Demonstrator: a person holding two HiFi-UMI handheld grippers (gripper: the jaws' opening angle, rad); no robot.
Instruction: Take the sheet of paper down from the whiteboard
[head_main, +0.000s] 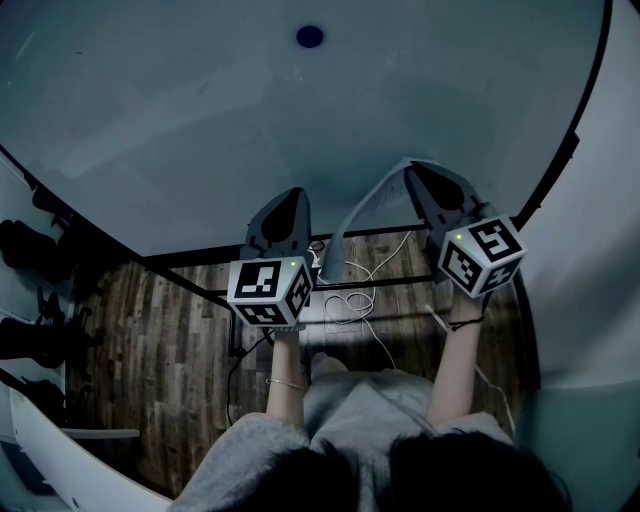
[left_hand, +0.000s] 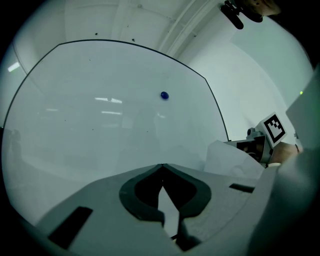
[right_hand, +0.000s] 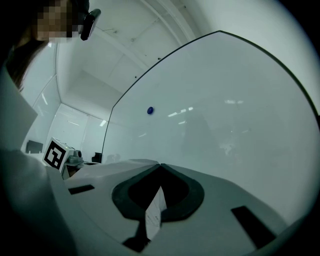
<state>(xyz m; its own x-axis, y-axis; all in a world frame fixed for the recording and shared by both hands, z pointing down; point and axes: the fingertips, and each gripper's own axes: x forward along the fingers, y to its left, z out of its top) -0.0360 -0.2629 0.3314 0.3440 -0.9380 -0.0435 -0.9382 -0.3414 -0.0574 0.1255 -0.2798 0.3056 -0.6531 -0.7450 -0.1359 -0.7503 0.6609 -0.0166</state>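
Left hand-held gripper (head_main: 297, 192) and right hand-held gripper (head_main: 413, 168) pinch paper (head_main: 365, 205) below whiteboard's (head_main: 200, 100) magnet (head_main: 309, 37).

Head cam down, all share whiteboard (head_main: 300, 120)

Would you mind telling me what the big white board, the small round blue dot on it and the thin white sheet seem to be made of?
The big white board: smooth glossy coated panel, it mirrors ceiling lights; core unclear. The small round blue dot: probably a plastic-capped magnet, too small to confirm. The thin white sheet: matte paper, bowing limply, faint print on it.
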